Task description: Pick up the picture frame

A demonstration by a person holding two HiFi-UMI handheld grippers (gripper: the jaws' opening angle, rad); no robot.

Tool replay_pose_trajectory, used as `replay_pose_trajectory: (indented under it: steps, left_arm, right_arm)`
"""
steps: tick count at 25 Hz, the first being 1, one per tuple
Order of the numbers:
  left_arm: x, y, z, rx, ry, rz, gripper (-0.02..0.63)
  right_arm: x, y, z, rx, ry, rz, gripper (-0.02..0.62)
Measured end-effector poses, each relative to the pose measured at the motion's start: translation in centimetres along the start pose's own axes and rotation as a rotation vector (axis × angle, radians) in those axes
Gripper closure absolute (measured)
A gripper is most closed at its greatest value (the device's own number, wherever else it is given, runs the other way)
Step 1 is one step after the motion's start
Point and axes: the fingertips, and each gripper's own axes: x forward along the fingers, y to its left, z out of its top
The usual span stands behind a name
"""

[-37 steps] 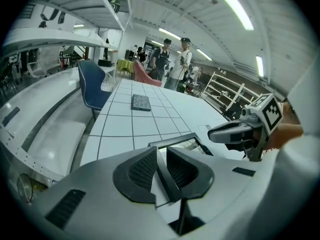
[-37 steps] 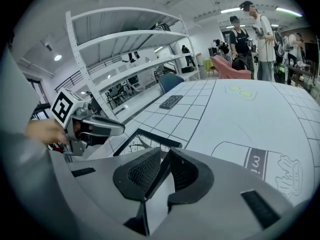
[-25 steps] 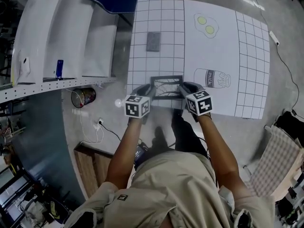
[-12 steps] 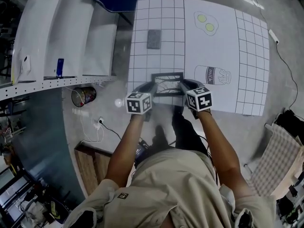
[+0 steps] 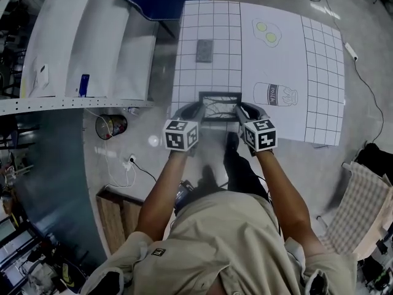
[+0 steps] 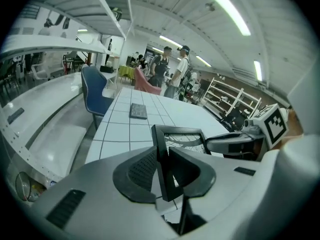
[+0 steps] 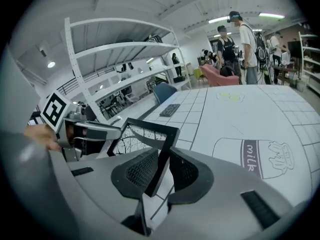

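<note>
The left gripper has its fingers clamped on the left side bar of the black rectangular picture frame. The right gripper has its fingers clamped on the opposite bar. The frame spans the gap between the two pairs of fingers, over the near edge of the white gridded surface. Well beyond the left fingers lies a dark grey flat slab. A printed milk-carton drawing sits just right of the right fingers.
</note>
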Motion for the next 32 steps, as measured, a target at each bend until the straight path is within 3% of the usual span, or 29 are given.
replay_pose_trajectory:
  steps: [10,18,32]
  left_arm:
    - [-8.2,-3.4,6.2,0.08,-0.202,-0.022,0.531]
    - [-17.2,-6.1,12.2,0.169,-0.423,-0.043,0.531]
    - [-31.3,-8.9,17.3,0.26,-0.685,-0.077,0.531]
  right_arm:
    - [-7.4,4.8,7.1,-0.127,-0.217,-0.045,0.52]
    - [-14.1,10.4,13.9,-0.218,-0.391,-0.047,0.52]
    - [-24.3,21.3,21.6,-0.377,-0.605,-0.039,0.521]
